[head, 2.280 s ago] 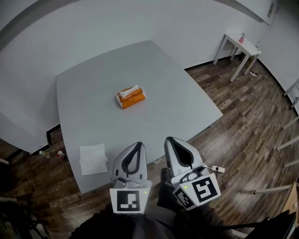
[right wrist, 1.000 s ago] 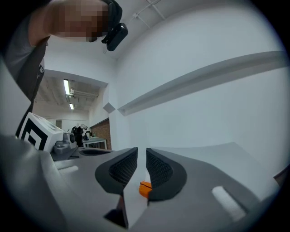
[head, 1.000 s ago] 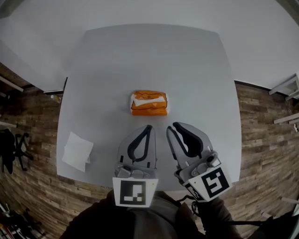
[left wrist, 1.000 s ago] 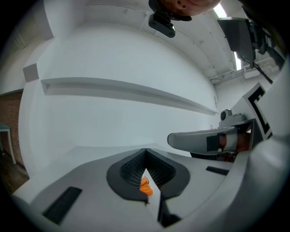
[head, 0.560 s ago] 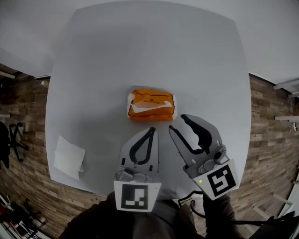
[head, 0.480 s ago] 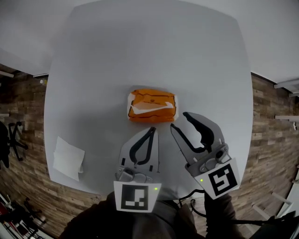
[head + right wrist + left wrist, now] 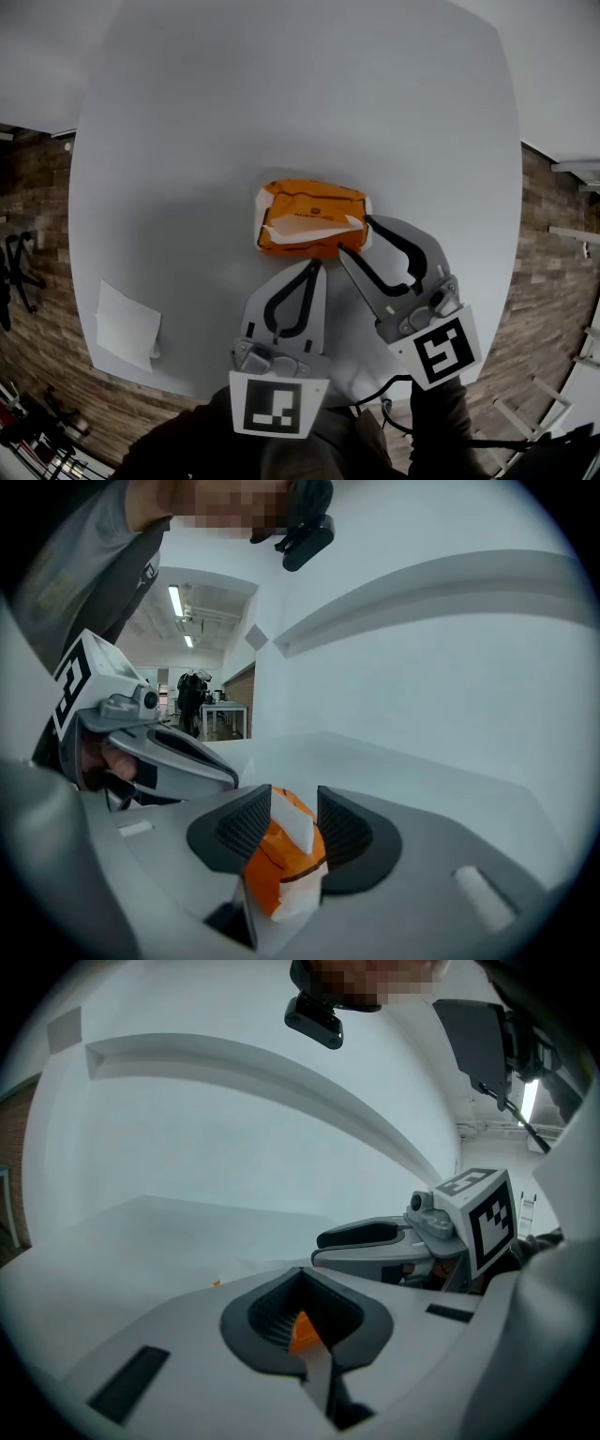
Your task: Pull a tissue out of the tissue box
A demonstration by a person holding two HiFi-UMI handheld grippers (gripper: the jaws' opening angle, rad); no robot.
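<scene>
Down toward box (image 7: pixel 312 217) came your right gripper (image 7: pixel 356 236), jaws opening wide astride its end, gripping nothing; left gripper (image 7: pixel 314 265) closed, empty. Tissue (image 7: pixel 291 228) flimsy: pinch raised fold.

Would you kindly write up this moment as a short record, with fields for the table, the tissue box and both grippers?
Surface: grey table
Tissue box: orange, lying flat near the table's middle, white tissue showing on top
Loose sheet: flat by the table's left edge
Left gripper: jaws together, empty, tips close to the box's near side
Right gripper: jaws opening, the box's near right corner and tissue between them, nothing gripped
</scene>
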